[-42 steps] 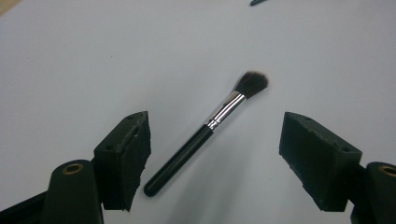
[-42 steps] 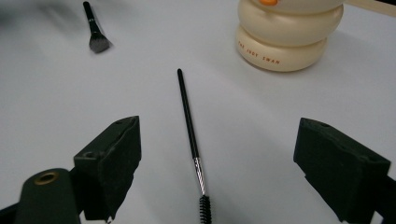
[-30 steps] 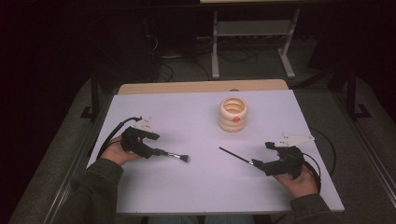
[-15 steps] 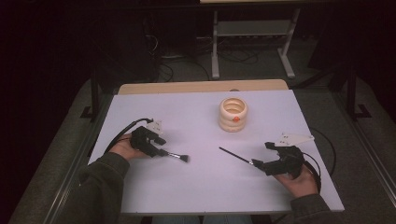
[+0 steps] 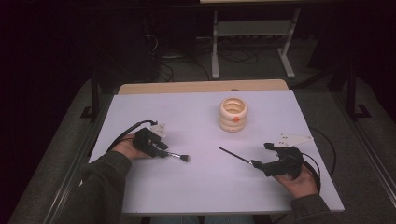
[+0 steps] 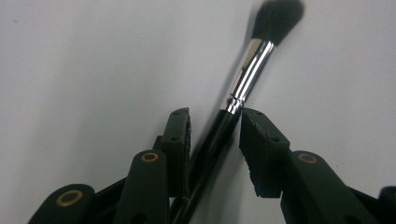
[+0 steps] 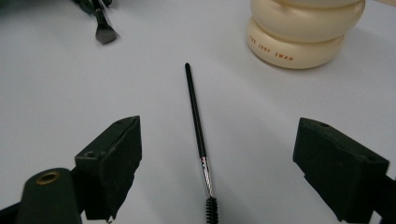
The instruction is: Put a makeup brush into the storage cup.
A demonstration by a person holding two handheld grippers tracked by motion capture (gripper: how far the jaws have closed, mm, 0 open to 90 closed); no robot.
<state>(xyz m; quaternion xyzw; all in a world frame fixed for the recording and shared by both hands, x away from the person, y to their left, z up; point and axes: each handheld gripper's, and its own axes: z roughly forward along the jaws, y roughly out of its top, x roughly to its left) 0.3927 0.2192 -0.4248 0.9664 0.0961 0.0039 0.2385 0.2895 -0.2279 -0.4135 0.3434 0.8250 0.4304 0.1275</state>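
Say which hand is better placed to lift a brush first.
Left. The left gripper has been closing around the makeup brush, one pad near contact. The right gripper stands wide open over the thin brush.

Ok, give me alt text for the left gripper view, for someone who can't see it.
The left gripper straddles the black handle of a makeup brush lying on a white table; its jaws have just been closing, a gap remaining on one side. The dark bristles point away, blurred.

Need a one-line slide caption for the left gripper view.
Left hand-held gripper closing around the black handle of a makeup brush lying on the white table.
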